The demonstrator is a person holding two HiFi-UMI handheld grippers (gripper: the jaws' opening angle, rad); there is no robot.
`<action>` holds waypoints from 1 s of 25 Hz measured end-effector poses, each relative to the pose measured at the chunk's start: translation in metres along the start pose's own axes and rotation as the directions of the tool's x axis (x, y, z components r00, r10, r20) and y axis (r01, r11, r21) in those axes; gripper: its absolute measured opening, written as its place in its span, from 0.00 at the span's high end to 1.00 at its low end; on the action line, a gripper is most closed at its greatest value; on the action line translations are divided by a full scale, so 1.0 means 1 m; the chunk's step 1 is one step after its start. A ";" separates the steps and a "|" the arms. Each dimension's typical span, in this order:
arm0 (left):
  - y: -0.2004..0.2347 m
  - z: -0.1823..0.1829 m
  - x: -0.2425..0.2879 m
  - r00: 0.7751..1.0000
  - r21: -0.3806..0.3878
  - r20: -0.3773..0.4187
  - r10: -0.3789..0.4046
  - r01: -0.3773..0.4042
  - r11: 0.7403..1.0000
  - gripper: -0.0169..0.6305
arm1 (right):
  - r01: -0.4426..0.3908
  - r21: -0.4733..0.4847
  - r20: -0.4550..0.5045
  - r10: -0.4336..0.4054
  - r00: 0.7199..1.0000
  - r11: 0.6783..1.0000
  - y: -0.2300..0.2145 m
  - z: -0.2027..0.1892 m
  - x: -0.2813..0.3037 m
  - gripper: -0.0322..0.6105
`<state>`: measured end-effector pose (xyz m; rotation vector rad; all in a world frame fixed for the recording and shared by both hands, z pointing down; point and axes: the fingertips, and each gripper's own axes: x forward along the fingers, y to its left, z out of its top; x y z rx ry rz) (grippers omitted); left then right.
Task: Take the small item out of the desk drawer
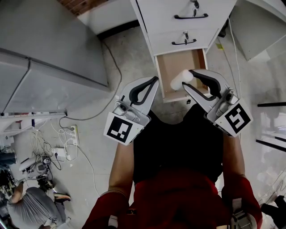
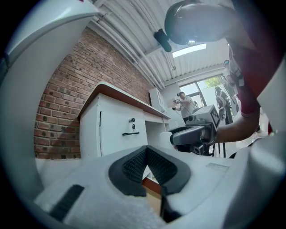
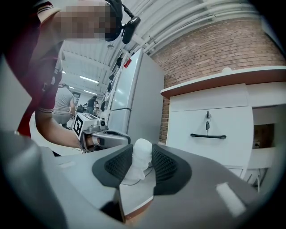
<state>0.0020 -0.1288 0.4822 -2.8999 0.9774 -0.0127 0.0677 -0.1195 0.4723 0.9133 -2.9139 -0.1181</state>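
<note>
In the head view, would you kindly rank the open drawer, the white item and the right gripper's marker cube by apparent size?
1. Open drawer.
2. Marker cube on the right gripper, though nearer the camera.
3. White item.

Two grippers (image 1: 154, 81) (image 1: 187, 79), one small item (image 1: 181, 79), three drawers (image 1: 190, 9) (image 1: 184, 36) (image 1: 172, 67)

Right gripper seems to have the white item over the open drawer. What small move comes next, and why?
Probably lift the right gripper up and back toward the person, without loosening the grip. Its jaws are closed on both sides of the white item, and in the head view that item hangs over the open drawer, so it looks gripped but not yet clear of the desk.
</note>
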 end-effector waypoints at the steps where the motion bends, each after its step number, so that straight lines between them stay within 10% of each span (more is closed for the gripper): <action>1: -0.001 0.000 0.000 1.000 -0.003 0.001 0.002 -0.002 1.000 0.97 | 0.002 0.002 -0.002 -0.002 1.000 1.000 -0.001 -0.001 0.000 0.72; 25: -0.003 0.000 -0.001 1.000 -0.010 -0.002 0.023 -0.023 1.000 0.97 | -0.008 0.012 0.002 0.008 1.000 1.000 -0.004 -0.008 -0.011 0.72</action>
